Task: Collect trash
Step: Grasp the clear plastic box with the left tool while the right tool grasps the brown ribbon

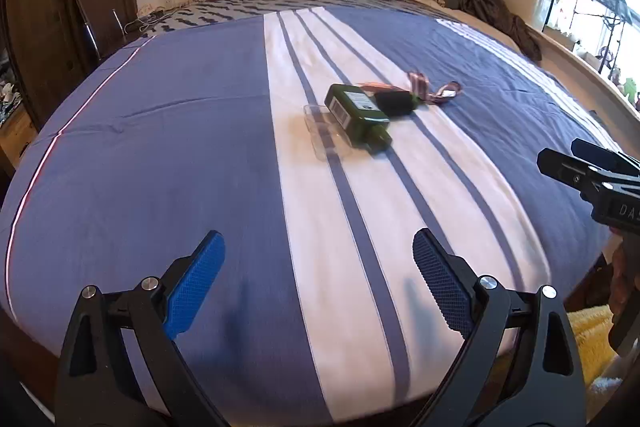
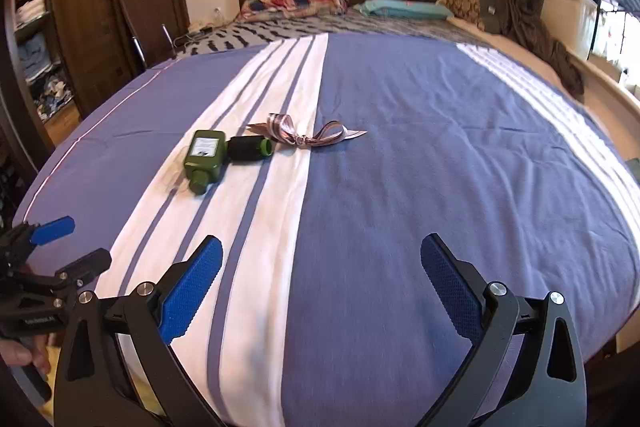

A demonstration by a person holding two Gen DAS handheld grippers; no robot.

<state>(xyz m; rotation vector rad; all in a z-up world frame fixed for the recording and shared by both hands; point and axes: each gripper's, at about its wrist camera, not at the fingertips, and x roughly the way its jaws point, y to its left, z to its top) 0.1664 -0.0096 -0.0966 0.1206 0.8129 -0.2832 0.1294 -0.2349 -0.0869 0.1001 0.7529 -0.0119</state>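
1. Left wrist view: your left gripper (image 1: 319, 277) hangs over the bed's near edge, jaws spread and empty, ready to approach. The green bottle (image 1: 357, 115) lies mid-bed (image 1: 160, 147) on a clear plastic tray (image 1: 320, 135).
2. Right wrist view: your right gripper (image 2: 321, 281) is likewise spread, holding nothing. The ribbon (image 2: 308, 133) lies just beyond the bottle, beside a black roll (image 2: 250, 148).

A bed (image 2: 400, 147) (blue-and-white striped cover) is carrying a green bottle (image 2: 205, 157), a clear plastic tray (image 1: 322, 133), a dark cylinder (image 2: 250, 149) and a ribbon (image 2: 308, 135).
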